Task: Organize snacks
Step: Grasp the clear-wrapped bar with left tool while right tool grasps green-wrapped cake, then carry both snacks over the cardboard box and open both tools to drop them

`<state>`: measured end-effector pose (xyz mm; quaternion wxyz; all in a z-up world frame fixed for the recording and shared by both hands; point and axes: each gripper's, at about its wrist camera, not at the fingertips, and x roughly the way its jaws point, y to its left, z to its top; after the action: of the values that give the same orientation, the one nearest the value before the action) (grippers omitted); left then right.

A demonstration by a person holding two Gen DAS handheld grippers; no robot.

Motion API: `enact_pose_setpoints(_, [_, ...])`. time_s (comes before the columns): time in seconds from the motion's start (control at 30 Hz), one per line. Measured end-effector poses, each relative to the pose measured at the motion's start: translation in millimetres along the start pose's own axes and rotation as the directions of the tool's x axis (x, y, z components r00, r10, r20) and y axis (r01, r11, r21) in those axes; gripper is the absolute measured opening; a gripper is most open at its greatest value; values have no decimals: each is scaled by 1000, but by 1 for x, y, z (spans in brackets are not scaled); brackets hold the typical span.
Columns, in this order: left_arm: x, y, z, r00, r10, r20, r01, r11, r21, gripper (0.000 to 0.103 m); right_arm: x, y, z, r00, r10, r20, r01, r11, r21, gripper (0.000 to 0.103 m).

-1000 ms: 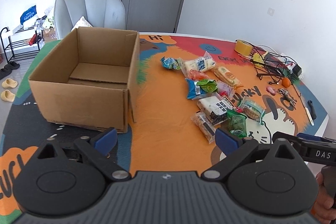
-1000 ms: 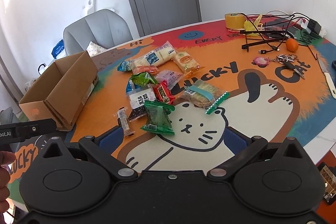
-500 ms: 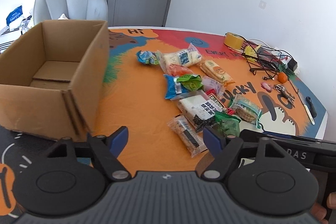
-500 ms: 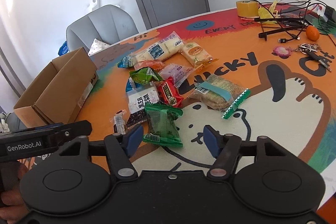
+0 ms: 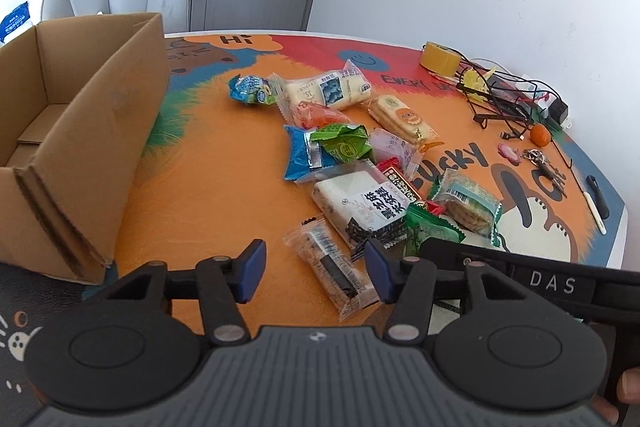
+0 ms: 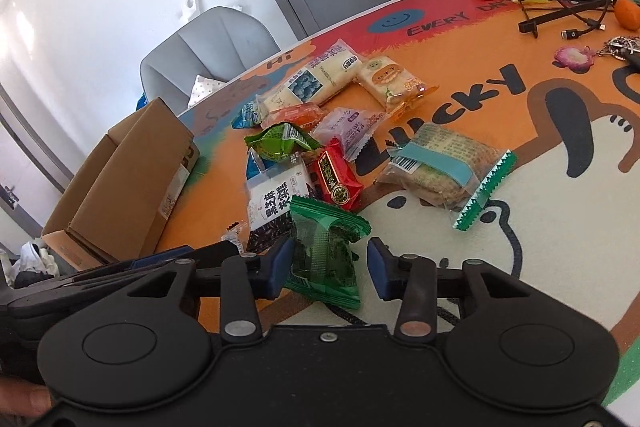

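Bench with orange cartoon mat [image 5: 224, 163]; right gripper [image 6: 329, 264] jaws wide around crinkly green foil snack packet [image 6: 326, 251]: light, soft, slippery; pinch mid-body. Left gripper [image 5: 316, 269] jaws wide, empty.

Snack colours on an orange cartoon mat

An orange mat [image 5: 224, 163] with a white cat and black lettering is seen beside a plain brown box [image 5: 80, 131]. Next to the box, a clear wrapper [image 5: 332, 267] with a dark bar, a green pack [image 6: 324, 251], a red pack [image 6: 336, 179] and a white, black-lettered pack [image 5: 364, 205] are shown. Blue pads [image 6: 280, 263] are carried.
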<state>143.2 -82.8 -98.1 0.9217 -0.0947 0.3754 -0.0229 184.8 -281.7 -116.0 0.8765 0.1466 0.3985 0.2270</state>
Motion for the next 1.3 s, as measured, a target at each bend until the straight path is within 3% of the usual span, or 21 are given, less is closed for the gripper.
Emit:
enact_pose_setpoints(0.13, [10,-3,-1,1000,0,-22,0,1000,0,53,1,-5,-2,1000,21,-2,-21,1000,5,33])
enact_pose_setpoints(0.47, [13,-13,-10,1000,29,2,-29,999,32,48,0,-2,-4,999,-21,28,22,999,-24,35])
enact_pose_setpoints(0.57, [10,-9,-12,999,32,9,-32,999,35,39,2,3,-5,998,-45,38,47,998,-52,35])
enact_pose_setpoints(0.63, [9,-6,-12,999,45,9,-45,999,31,24,2,4,-5,998,-47,36,49,997,-51,32])
enact_pose_setpoints(0.7, [7,-1,-11,999,44,1,-44,999,10,18,0,5,-6,999,-40,28,41,998,-41,31])
enact_pose_setpoints(0.93, [-17,12,-6,998,18,56,-16,999,-28,18,-10,18,-7,998,-12,55,14,999,-40,30])
enact_pose_setpoints(1.3, [-73,35,21,978,49,203,-40,998,-47,18,-17,64,8,994,48,102,-36,993,-111,30])
